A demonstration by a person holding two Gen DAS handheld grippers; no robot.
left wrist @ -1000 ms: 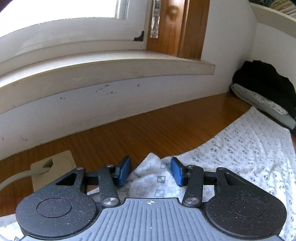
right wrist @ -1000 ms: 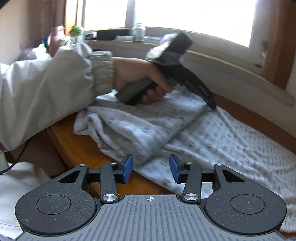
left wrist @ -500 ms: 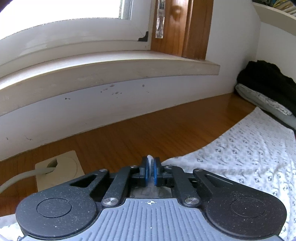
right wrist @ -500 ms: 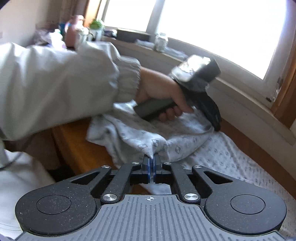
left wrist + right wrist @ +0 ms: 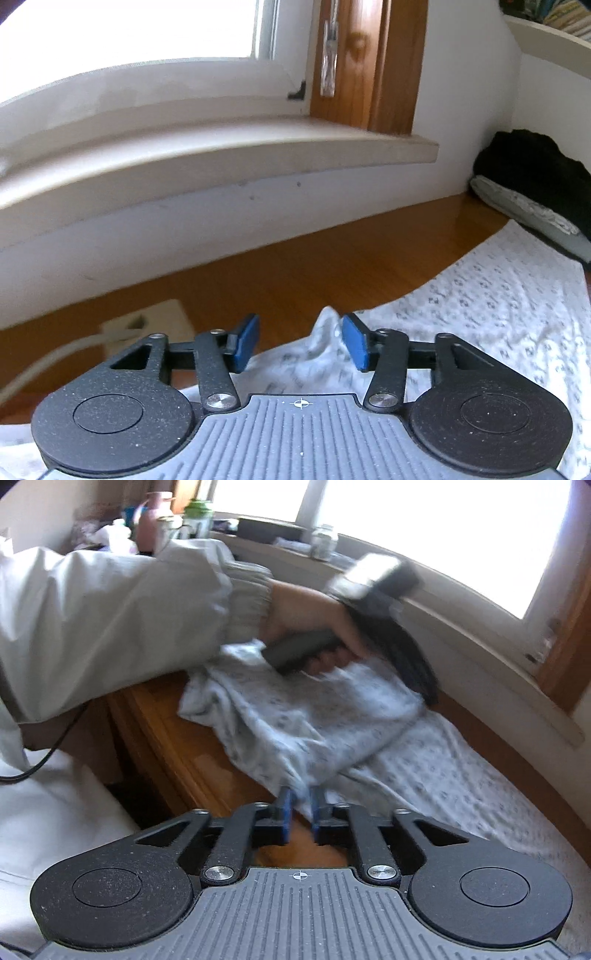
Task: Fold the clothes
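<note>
Left wrist: left gripper [image 5: 300,341] jaws apart over patterned garment [image 5: 480,306].

White patterned garment [image 5: 480,306] lies half-folded on table.

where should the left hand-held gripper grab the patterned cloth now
Take the raised peak of the patterned cloth, coming straight ahead over the fabric. It stands up off the wooden table between the open blue pads of the left hand-held gripper.
</note>
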